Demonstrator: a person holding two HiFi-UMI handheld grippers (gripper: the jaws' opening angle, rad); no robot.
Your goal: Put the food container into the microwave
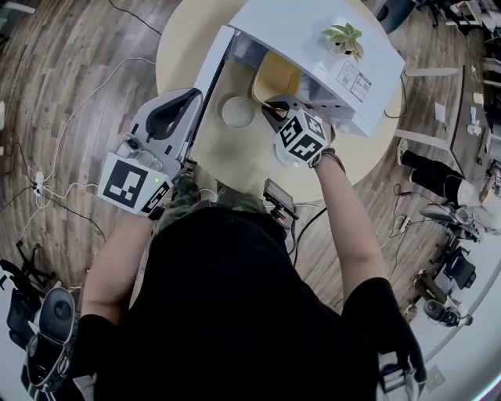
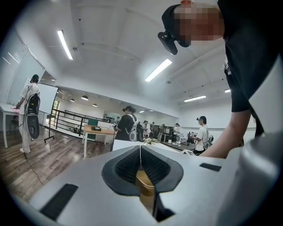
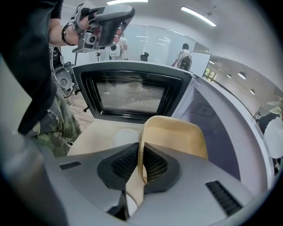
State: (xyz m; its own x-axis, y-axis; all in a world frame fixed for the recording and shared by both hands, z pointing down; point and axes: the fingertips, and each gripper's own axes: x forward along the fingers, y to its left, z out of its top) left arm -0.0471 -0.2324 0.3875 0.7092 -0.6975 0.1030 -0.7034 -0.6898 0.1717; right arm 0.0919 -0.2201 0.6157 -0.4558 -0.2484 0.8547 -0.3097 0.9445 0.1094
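Note:
A pale yellow food container (image 3: 177, 137) hangs at the mouth of the white microwave (image 1: 313, 39), partly under its top edge (image 1: 275, 78). My right gripper (image 3: 139, 161) is shut on the container's near rim, and its marker cube shows in the head view (image 1: 274, 110). The microwave door (image 3: 132, 95) stands swung open to the left. My left gripper (image 1: 184, 98) is raised beside the top of that door, shut, with nothing between its fingers (image 2: 140, 163). It also appears at the top of the right gripper view (image 3: 126, 12).
A round white lid (image 1: 237, 111) lies on the round wooden table (image 1: 368, 157) in front of the microwave. A small potted plant (image 1: 343, 37) stands on the microwave's top. Cables run over the floor at the left. Several people stand far off in the room.

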